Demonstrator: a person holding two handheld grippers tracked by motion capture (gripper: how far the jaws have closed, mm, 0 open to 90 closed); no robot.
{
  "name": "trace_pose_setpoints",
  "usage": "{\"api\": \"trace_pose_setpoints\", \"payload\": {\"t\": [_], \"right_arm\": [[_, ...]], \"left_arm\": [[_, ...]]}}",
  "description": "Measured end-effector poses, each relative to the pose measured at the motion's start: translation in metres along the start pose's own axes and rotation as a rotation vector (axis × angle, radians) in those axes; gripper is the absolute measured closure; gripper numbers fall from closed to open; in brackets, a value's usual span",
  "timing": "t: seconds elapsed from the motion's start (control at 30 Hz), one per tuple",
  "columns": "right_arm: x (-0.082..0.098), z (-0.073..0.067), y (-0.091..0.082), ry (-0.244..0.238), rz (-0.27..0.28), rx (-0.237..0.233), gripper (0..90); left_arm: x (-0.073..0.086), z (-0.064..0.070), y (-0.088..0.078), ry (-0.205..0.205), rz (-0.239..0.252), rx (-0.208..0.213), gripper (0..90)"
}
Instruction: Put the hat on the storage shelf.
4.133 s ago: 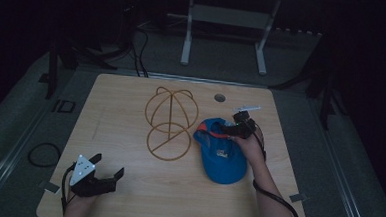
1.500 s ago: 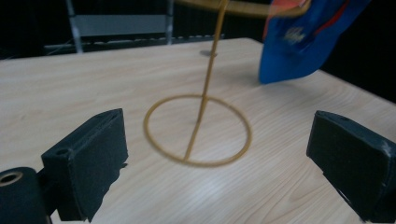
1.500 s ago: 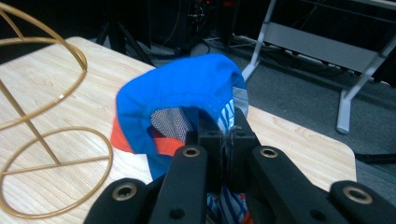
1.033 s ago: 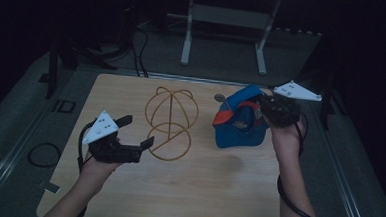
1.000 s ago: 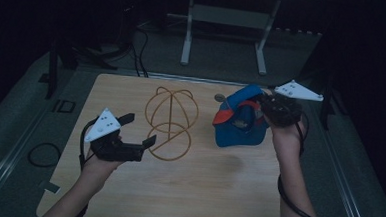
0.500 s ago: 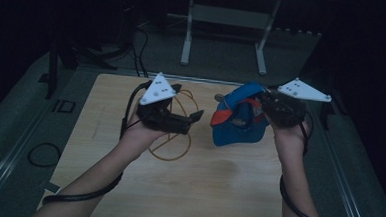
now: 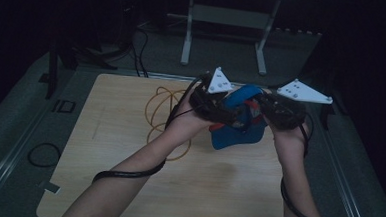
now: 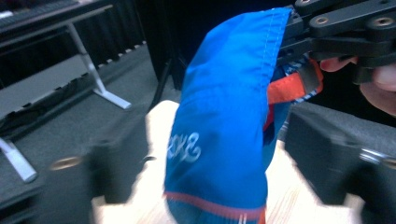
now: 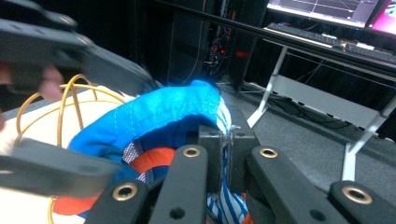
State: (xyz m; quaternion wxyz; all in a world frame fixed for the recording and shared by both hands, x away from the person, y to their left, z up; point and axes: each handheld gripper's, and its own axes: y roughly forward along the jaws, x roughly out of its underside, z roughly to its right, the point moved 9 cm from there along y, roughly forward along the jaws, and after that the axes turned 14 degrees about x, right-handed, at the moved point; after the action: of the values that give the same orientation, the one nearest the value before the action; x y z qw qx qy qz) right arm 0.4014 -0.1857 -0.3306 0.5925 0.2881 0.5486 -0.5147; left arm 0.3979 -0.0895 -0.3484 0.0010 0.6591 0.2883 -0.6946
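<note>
A blue cap (image 7: 238, 132) with orange trim hangs above the wooden table (image 7: 127, 185), right of its middle. My right gripper (image 7: 257, 110) is shut on the cap's stitched rim (image 9: 205, 100), its jaws pinched together at the edge. My left gripper (image 7: 225, 111) has come in from the left and is open. In the left gripper view its blurred jaws stand wide on either side of the cap (image 8: 224, 121), whose white lettering faces the camera. The right gripper (image 8: 336, 25) grips the cap's top edge there.
A yellow wire hoop (image 7: 157, 111) lies on the table left of the cap, also seen as a yellow wire hoop (image 9: 65, 105). A grey metal stand (image 7: 225, 20) is behind the table. A black cable ring (image 7: 43, 154) lies on the floor at left.
My left gripper has swung from the table's left side up and rightwards to the cap, its jaws now around it. The right gripper has kept the cap raised, nearly still.
</note>
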Motion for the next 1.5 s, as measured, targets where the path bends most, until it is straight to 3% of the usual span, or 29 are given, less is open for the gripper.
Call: {"api": "trace_pose_setpoints", "payload": {"t": [0.13,0.23,0.3,0.47,0.57,0.7,0.97,1.13,1.3,1.37,1.5], "right_arm": [[0.0,-0.001,-0.002,-0.007,0.002,-0.005,88.0],[0.0,-0.001,-0.005,-0.009,0.005,-0.008,87.9],[0.001,-0.002,-0.006,-0.007,0.006,-0.011,87.9],[0.006,-0.006,-0.006,-0.021,-0.003,-0.009,87.9],[0.009,-0.008,-0.004,-0.019,-0.009,-0.006,87.8],[0.011,-0.011,-0.009,0.0,-0.004,-0.019,86.9],[0.013,-0.018,-0.039,0.018,0.034,-0.081,74.0],[0.01,-0.01,-0.069,0.009,0.094,-0.093,62.5],[0.009,0.014,-0.091,0.017,0.14,-0.069,56.0],[0.011,0.024,-0.093,0.017,0.145,-0.052,55.1],[0.019,0.031,-0.096,0.042,0.149,-0.095,52.0]], "left_arm": [[-0.004,-0.005,0.011,0.007,-0.013,-0.044,38.6],[-0.005,-0.006,0.016,0.009,-0.017,-0.042,49.3],[-0.004,-0.005,0.018,0.016,-0.027,-0.04,64.4],[-0.001,-0.006,0.024,0.016,-0.075,-0.064,87.4],[-0.001,-0.008,0.025,0.041,-0.084,-0.108,88.6],[-0.006,-0.008,0.024,0.068,-0.065,-0.13,88.8],[-0.019,-0.002,0.015,0.122,-0.019,-0.158,88.8],[-0.019,-0.006,0.003,0.146,0.014,-0.152,88.8],[-0.02,-0.006,-0.013,0.197,0.064,-0.125,88.7],[-0.02,-0.003,-0.019,0.238,0.09,-0.096,88.7],[-0.018,-0.001,-0.028,0.297,0.137,-0.032,88.6]]}}
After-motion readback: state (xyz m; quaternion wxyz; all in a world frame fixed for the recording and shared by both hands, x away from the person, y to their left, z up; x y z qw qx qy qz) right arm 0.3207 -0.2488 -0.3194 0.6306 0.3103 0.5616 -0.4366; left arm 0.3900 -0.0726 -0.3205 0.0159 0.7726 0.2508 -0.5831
